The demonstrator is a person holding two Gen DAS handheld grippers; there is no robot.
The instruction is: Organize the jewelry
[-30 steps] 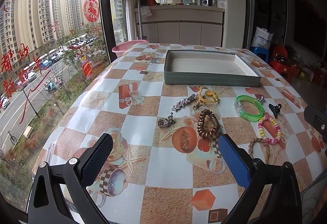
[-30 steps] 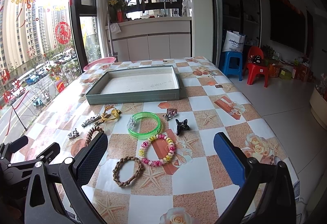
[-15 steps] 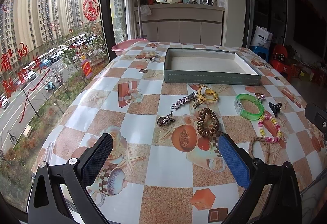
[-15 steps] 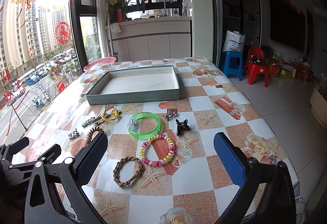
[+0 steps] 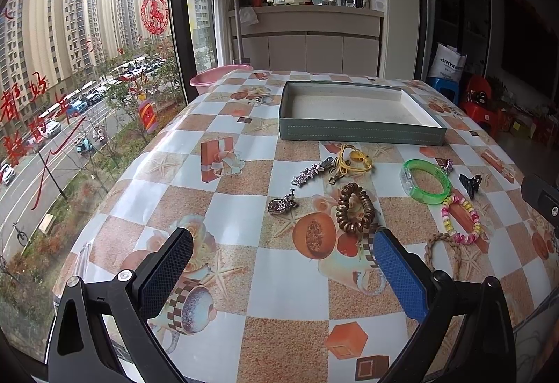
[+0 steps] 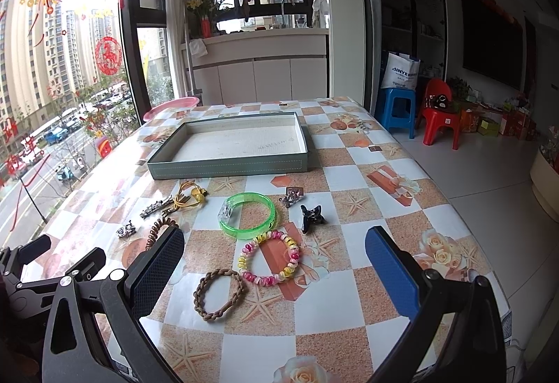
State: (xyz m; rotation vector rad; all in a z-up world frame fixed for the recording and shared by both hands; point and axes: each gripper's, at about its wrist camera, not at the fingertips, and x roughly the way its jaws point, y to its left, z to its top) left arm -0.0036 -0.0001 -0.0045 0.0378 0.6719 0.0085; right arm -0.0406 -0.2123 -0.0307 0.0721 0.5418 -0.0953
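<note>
- Both the left hand-held gripper and the right hand-held gripper hover with jaws apart, empty.
- Lower the right squarely over the braided bracelet, pinching one strand, then carry it to the tray.

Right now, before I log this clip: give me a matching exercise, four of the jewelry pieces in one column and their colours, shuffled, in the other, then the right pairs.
Things:
1. bangle
2. claw clip
3. braided band
4. beaded bracelet

Colours:
A. brown
B. pink, yellow and white
C. translucent green
D. black

Pairs: 1-C, 2-D, 3-A, 4-B

All four lie on the tablecloth, in front of the empty tray. Both grippers are open and hold nothing.
</note>
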